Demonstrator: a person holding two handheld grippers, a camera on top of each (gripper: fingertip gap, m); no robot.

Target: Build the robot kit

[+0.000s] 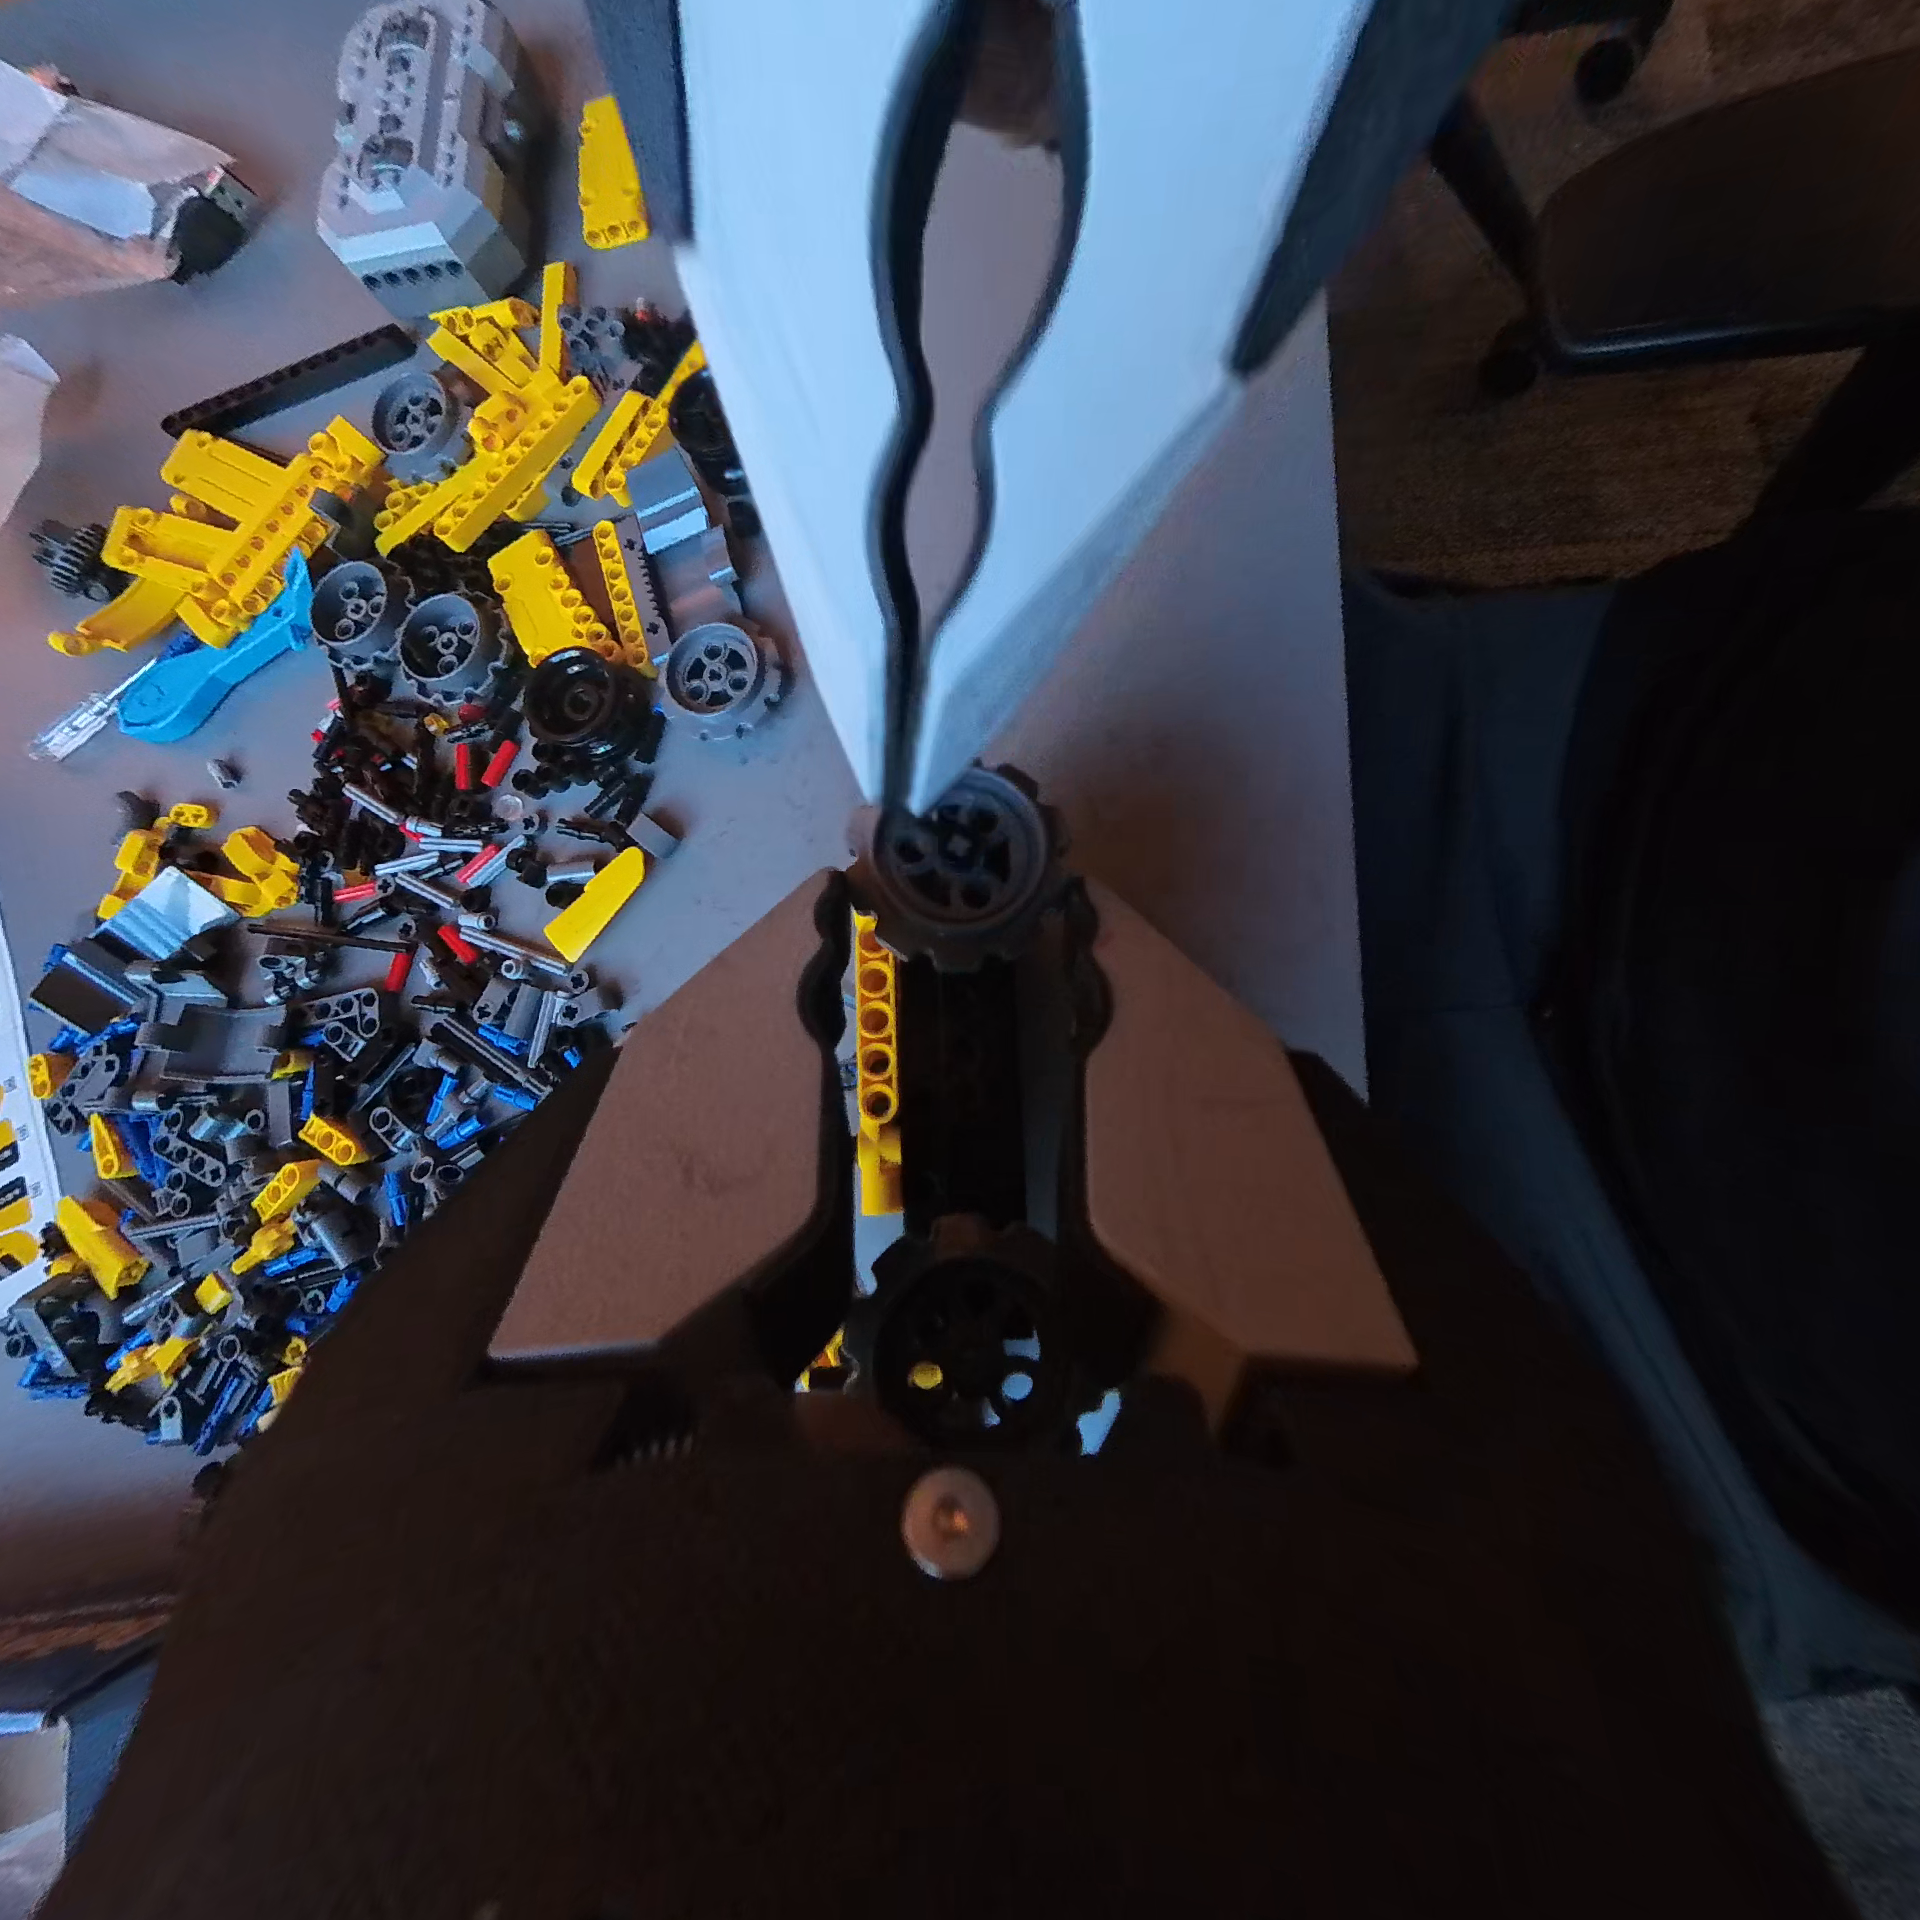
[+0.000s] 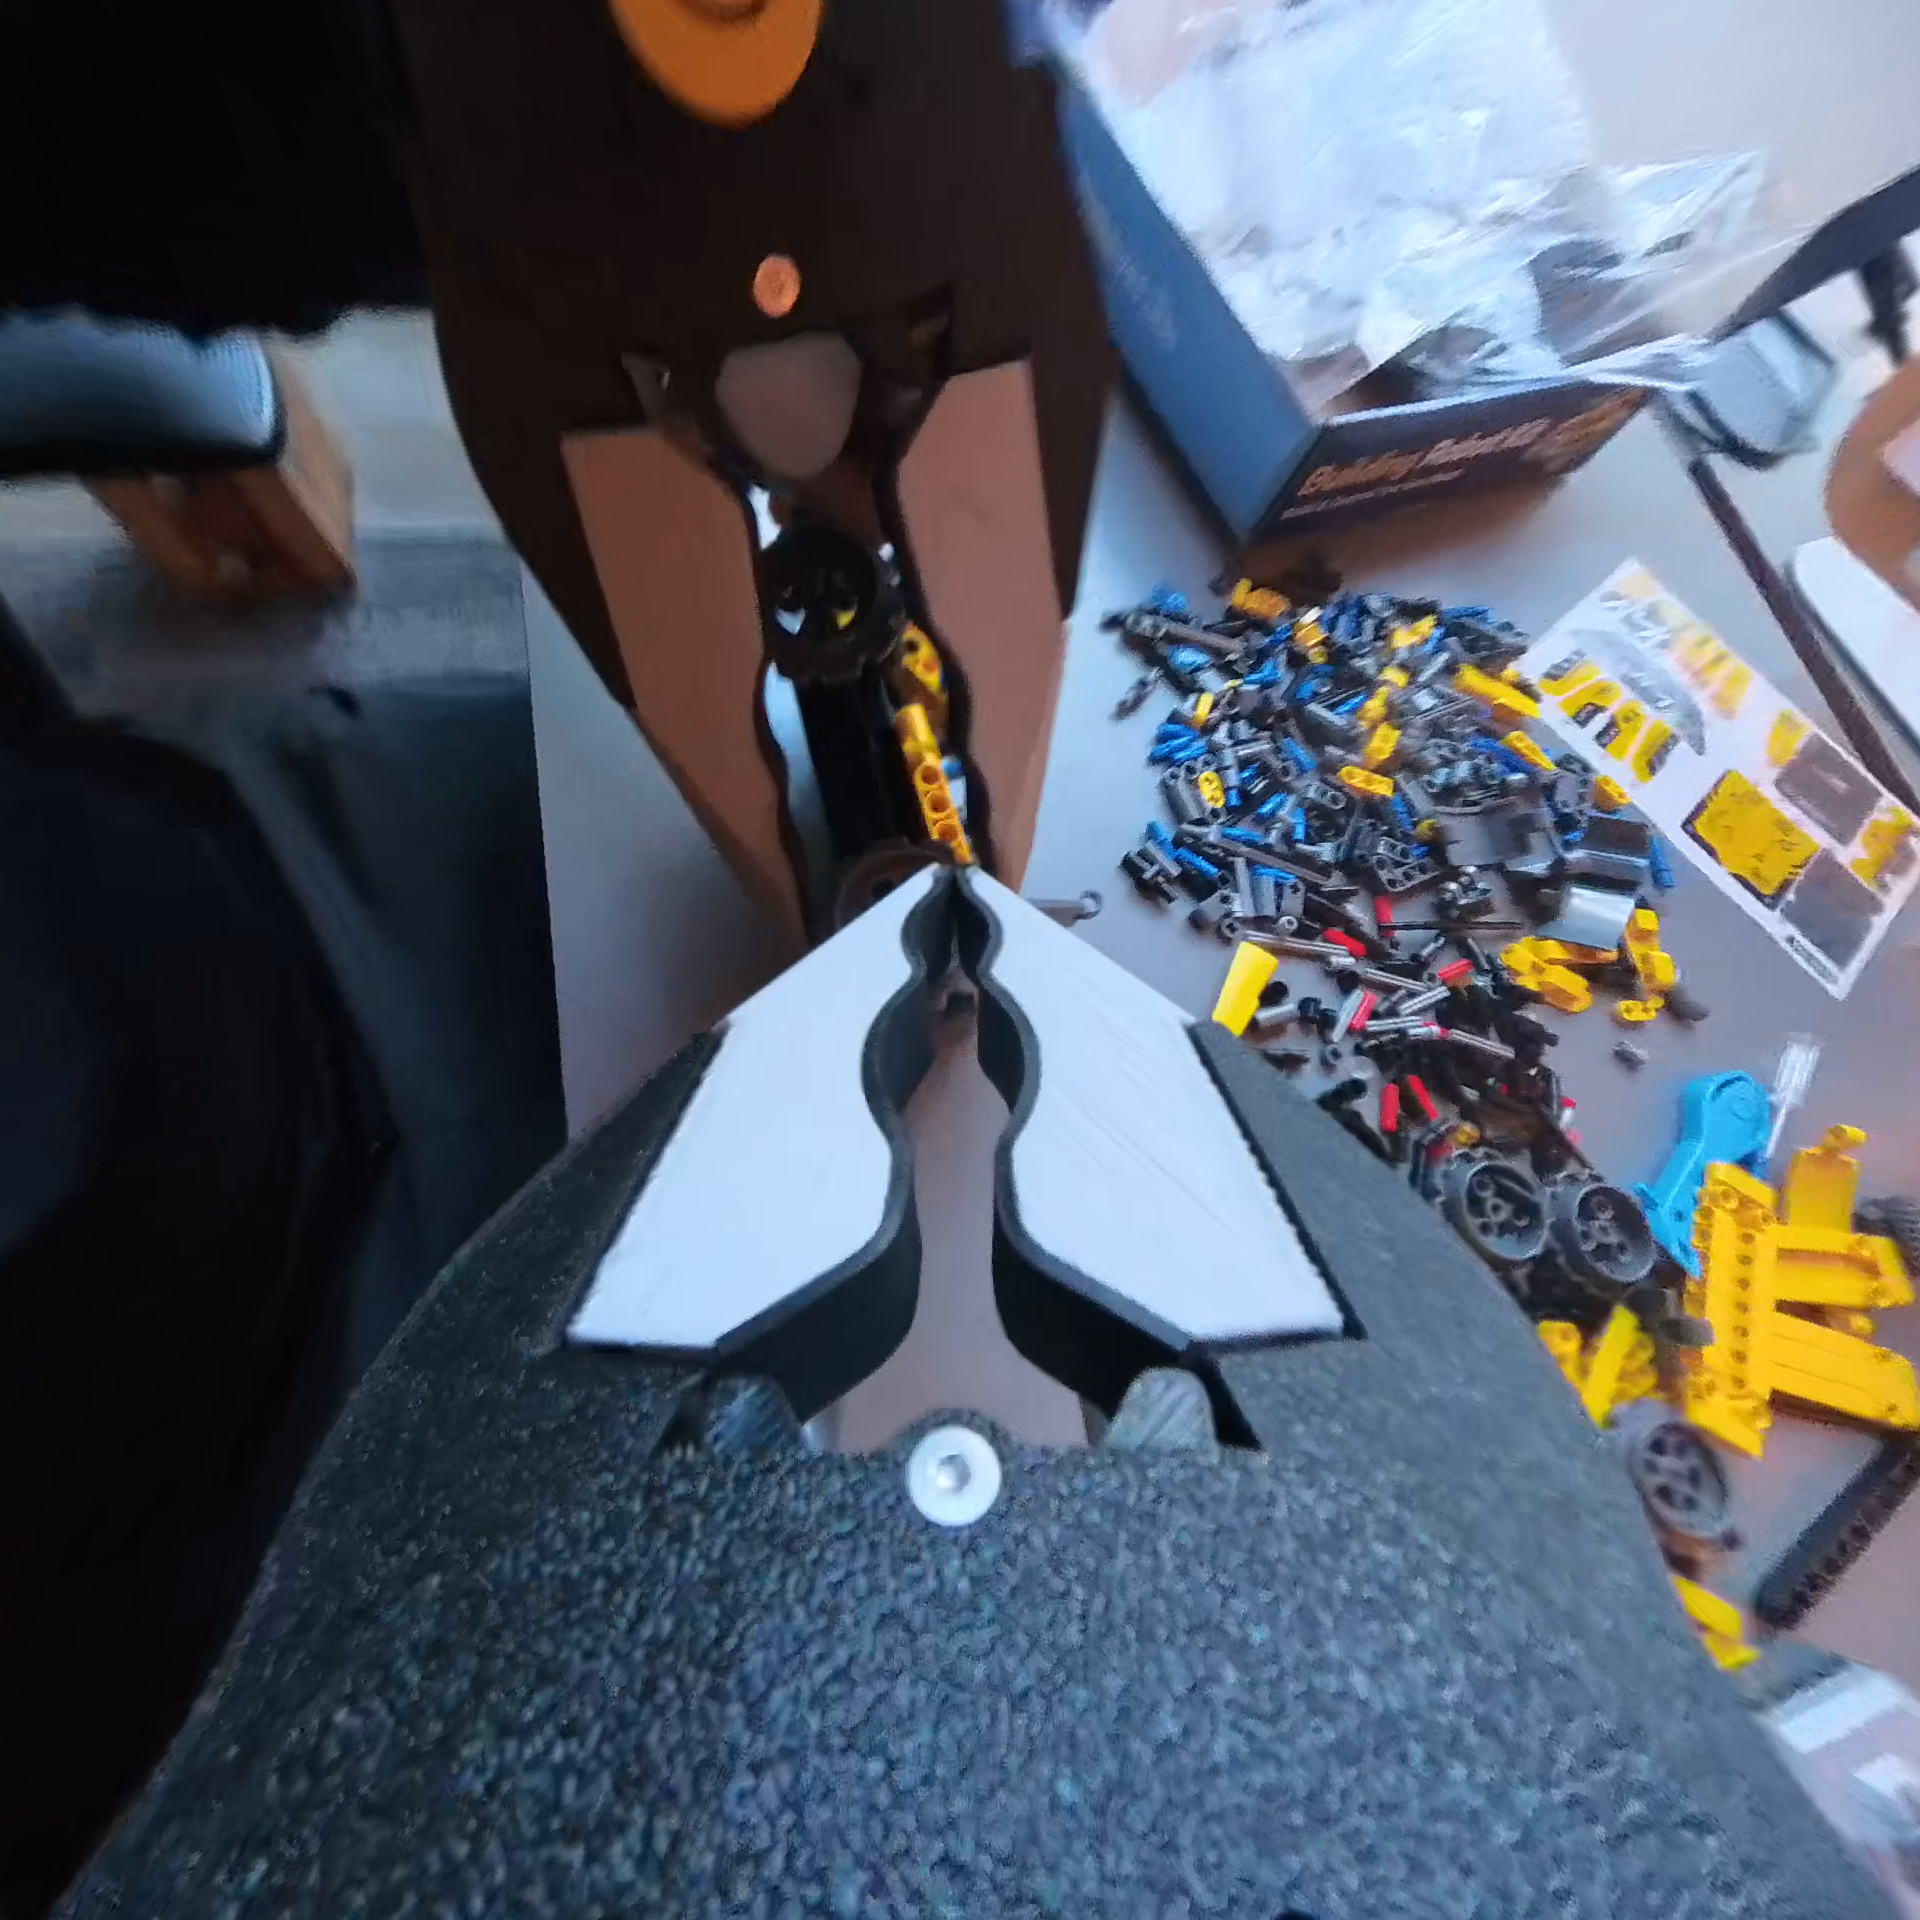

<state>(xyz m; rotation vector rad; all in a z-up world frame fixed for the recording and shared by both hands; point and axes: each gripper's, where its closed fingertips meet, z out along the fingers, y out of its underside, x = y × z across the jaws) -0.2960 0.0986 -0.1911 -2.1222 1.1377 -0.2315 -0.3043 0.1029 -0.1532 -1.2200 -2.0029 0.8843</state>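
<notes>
Left gripper (image 1: 961, 997) fingers grasping a yellow-and-black wheeled assembly (image 1: 940, 1060), right gripper (image 2: 954, 883) fingers clenched at its grey wheel (image 1: 961, 857), loose brick pile (image 2: 1403, 831) on the desk (image 2: 644, 883) beside them.

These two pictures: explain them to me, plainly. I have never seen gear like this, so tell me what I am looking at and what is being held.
Each picture comes from a camera mounted on a hand-held clamp with two fingers; a person holds one in each hand. The left wrist view looks along the brown-fingered left gripper, which is shut on a small toy assembly: a black frame with a yellow beam and a wheel at each end. The right wrist view looks along the white-fingered right gripper, whose tips are closed at the assembly's far grey wheel. Whether they actually pinch it, I cannot tell. Beside them on the grey table lie a pile of loose building pieces, a printed sheet and a dark box.
</notes>
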